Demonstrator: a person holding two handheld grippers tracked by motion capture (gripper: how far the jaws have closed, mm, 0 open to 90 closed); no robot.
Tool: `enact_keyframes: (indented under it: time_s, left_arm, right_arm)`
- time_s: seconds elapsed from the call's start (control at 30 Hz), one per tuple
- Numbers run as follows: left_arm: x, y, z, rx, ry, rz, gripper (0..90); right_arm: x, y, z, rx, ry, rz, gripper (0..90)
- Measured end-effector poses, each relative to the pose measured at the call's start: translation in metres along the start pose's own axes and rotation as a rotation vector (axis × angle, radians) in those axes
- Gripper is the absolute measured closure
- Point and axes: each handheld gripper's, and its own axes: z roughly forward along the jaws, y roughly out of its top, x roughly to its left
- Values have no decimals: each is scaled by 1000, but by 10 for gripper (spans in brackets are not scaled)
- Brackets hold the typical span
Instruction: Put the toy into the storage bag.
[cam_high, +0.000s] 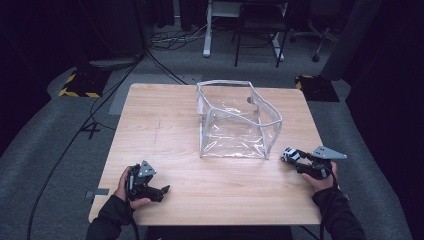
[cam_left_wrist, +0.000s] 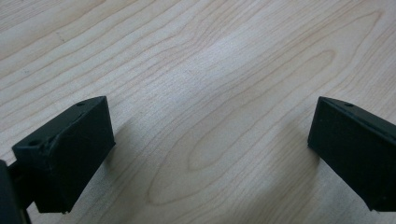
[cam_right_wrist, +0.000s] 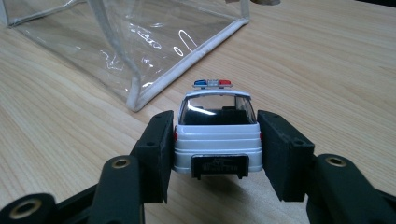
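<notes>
Tongs (cam_right_wrist: 215, 149) grip toy police car (cam_right_wrist: 217, 133) — roof lights plain up close.

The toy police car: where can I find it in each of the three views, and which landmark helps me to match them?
High view: the toy police car is near the table's right edge, in the right gripper, beside the near right corner of the clear bag.
Left gripper view: the car is not in it.
Right gripper view: the car is at centre, seen from behind, between the gripper pads.
Shared landmark: the bag's white-edged corner.
</notes>
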Motion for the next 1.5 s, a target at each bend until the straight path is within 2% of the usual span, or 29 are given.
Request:
enact_keyframes:
  time_s: [0.07,0.17,0.47,0.5,0.9,0.93,1.03,1.5]
  left_arm:
    - [0,0,0,0,0,0,6]
    - [0,0,0,-2,0,-2,6]
    - [0,0,0,0,0,0,6]
    - [0,0,0,-1,0,-2,6]
    - [0,0,0,1,-1,0,5]
    - [0,0,0,3,-2,-1,5]
    - [0,0,0,3,-4,-3,5]
    - [0,0,0,4,-6,-2,5]
  right_arm:
    - [0,0,-2,-6,5,5,483]
    - [-2,-1,-6,-44,12,9,483]
    - [-4,-1,-8,-63,10,13,484]
    - [-3,-1,-9,-65,10,26,483]
    - [-1,2,-11,-73,-3,1,483]
    - [0,3,-11,-73,-2,-19,483]
    - [2,5,-11,-75,-5,-28,483]
    - [12,26,-15,-70,-26,-71,483]
